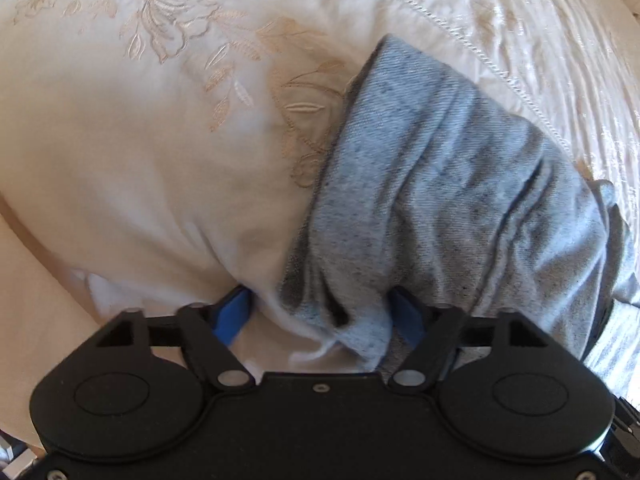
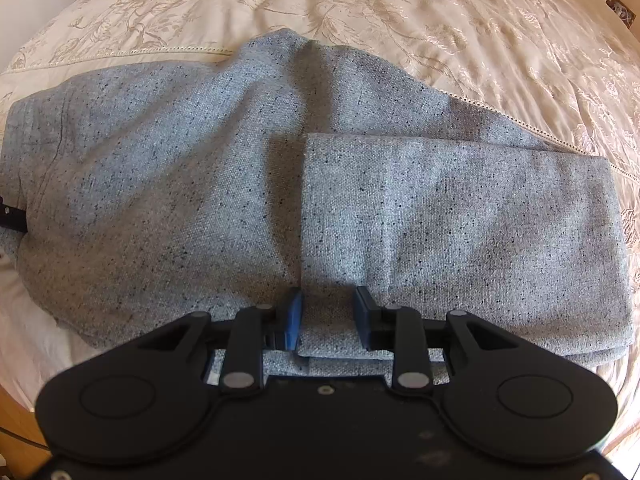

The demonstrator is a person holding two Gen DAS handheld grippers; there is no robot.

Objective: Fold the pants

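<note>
The grey speckled pants [image 2: 168,184] lie on a cream bed, with a folded layer [image 2: 460,220] resting on top at the right. My right gripper [image 2: 328,316] sits at the near edge of that folded layer, its blue fingers [image 2: 294,316] apart with cloth between them. In the left wrist view the pants [image 1: 460,200] run up the right side, bunched. My left gripper [image 1: 324,312] is wide open around a bunch of grey cloth and white bedding; its blue fingers [image 1: 232,316] stand far apart.
A cream bedspread [image 2: 440,20] with embroidered beige flowers covers the bed. A white embroidered pillow or sheet [image 1: 140,140] lies left of the pants. A corded seam [image 1: 460,36] crosses the bedding. A wooden edge [image 2: 16,420] shows at the lower left.
</note>
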